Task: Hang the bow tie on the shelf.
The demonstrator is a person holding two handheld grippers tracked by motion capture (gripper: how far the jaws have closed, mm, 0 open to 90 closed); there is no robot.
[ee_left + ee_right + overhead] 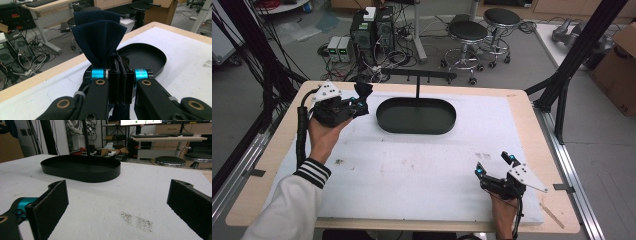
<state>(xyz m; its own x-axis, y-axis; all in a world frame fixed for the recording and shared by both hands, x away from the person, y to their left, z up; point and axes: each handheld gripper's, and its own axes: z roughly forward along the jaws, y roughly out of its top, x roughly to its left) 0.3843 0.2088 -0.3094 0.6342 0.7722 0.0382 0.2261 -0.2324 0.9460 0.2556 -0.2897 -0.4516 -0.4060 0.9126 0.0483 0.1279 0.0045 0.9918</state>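
Observation:
My left gripper (358, 102) is at the table's far left, raised above the mat, shut on a folded dark blue cloth (363, 90). In the left gripper view the dark blue cloth (100, 37) fans up out of the closed jaws, just short of the black oval tray (150, 58). That black oval tray (416, 116) lies at the far middle of the white mat, with a thin black T-shaped stand (417, 80) rising from it. My right gripper (496, 164) rests near the front right of the mat, open, with nothing between its pads (51, 205).
A white foam mat (412, 170) covers most of the wooden table (532, 130). Dark specks (137, 220) mark the mat ahead of the right gripper. Beyond the far edge stand computer towers (372, 30), cables and two stools (468, 37). A black frame post (562, 95) stands at the right.

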